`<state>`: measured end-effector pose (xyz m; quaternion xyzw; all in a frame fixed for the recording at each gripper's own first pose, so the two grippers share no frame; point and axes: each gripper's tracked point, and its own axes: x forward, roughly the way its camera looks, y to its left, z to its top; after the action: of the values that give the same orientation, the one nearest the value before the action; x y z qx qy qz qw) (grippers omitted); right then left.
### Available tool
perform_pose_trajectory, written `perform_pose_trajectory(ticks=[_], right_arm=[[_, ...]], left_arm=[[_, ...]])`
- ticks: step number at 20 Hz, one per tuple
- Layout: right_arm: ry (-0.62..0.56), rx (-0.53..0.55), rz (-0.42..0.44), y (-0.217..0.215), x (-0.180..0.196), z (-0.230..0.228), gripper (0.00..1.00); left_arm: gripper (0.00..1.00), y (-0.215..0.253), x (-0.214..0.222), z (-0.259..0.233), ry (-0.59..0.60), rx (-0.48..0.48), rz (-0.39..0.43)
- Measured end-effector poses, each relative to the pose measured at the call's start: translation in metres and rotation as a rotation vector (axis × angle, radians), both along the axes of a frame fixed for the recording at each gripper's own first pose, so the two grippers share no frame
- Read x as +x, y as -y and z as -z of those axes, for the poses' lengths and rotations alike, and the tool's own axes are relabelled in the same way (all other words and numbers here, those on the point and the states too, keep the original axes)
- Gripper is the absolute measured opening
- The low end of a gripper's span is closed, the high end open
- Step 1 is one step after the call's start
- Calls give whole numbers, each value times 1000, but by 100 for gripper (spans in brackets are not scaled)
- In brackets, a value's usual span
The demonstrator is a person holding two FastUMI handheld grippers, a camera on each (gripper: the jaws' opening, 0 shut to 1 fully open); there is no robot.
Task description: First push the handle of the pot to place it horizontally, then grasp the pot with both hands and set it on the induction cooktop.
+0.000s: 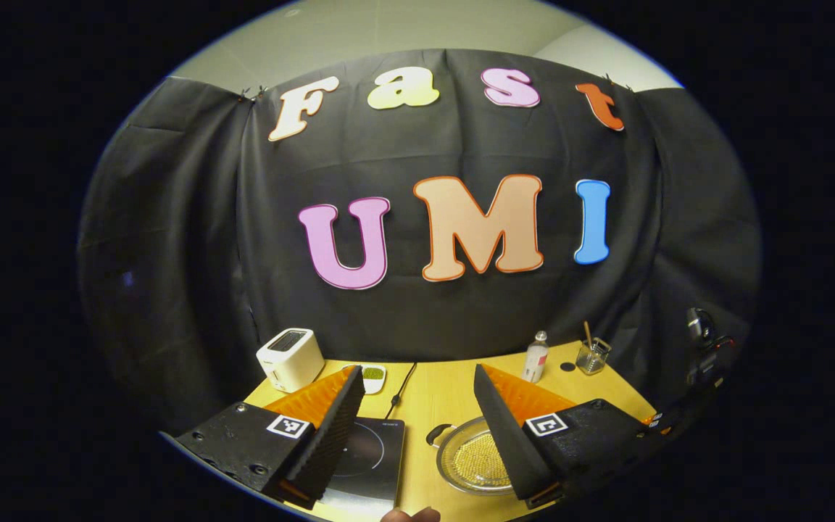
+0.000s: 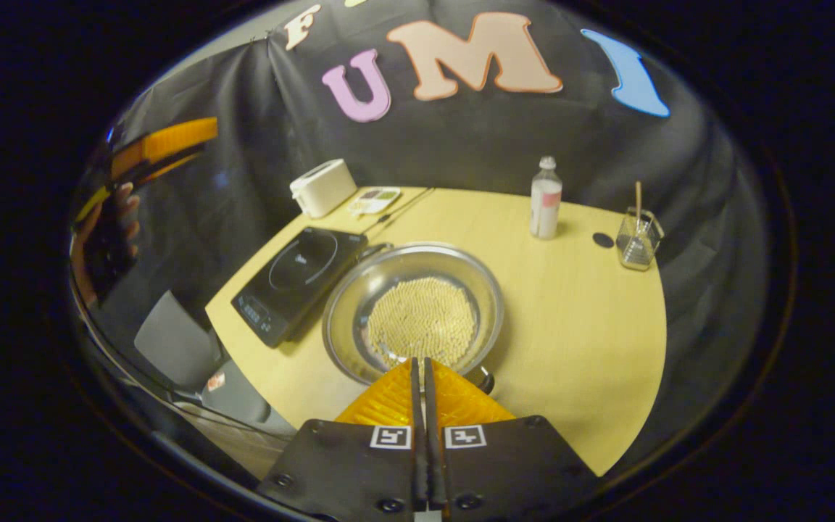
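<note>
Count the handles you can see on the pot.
2. On the pot, one handle sticks out from the far rim toward the induction cooktop; the other is at the near rim, partly hidden beside the right gripper.

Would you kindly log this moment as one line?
left gripper: open, aloft | right gripper: shut, empty, above round steel pot | pot beside black induction cooktop, not on it

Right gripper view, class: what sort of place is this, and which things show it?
Probably a mock kitchen set up in a booth: an induction cooktop, a steel pot and a toaster share one wooden table.
</note>
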<state>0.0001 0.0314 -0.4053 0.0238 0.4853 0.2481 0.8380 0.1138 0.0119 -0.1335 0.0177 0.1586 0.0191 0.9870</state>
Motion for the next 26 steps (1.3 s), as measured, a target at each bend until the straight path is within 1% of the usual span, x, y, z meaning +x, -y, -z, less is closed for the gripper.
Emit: perform_pose_trajectory(ticks=[2, 3, 5, 8, 9, 10, 12, 15, 16, 17, 18, 19, 20, 21, 22, 26], right_arm=[[-64, -26, -33, -3, -12, 19, 0], [-92, -30, -45, -4, -17, 26, 3], [-130, -41, -66, -10, -24, 41, 3], [-168, -78, -112, -12, -34, 56, 3], [-185, -87, -125, -14, -37, 60, 0], [-200, -101, -134, -13, -40, 65, 3], [-219, -142, -148, -8, -40, 74, 3], [-244, -170, -156, -6, -39, 84, 3], [-252, -182, -163, -3, -40, 87, 0], [-259, -191, -171, -2, -41, 89, 3], [-264, -199, -177, -1, -41, 90, 0], [-268, -204, -179, 1, -40, 90, 0], [-269, -201, -177, 1, -41, 91, 2], [-272, -194, -174, 0, -39, 90, 2], [-273, -191, -170, 0, -38, 90, 0], [-270, -192, -146, 4, -32, 91, 0]], left_arm=[[92, -5, 4, 4, -6, -3, -1], [93, -8, 5, 9, -14, -10, 0], [93, -13, 9, 16, -29, -17, 3], [93, -21, 17, 21, -40, -22, -2], [93, -23, 18, 24, -46, -24, -3], [92, -24, 20, 27, -53, -26, -3], [93, -26, 22, 33, -67, -30, -6], [93, -30, 25, 39, -83, -36, -12], [93, -32, 25, 40, -87, -35, -14], [93, -32, 26, 42, -90, -36, -15], [93, -33, 27, 43, -94, -37, -17], [93, -34, 28, 45, -97, -37, -19], [93, -34, 28, 45, -97, -38, -21], [93, -34, 29, 46, -99, -40, -22], [93, -34, 30, 46, -101, -41, -22], [93, -32, 31, 50, -111, -43, -23]])
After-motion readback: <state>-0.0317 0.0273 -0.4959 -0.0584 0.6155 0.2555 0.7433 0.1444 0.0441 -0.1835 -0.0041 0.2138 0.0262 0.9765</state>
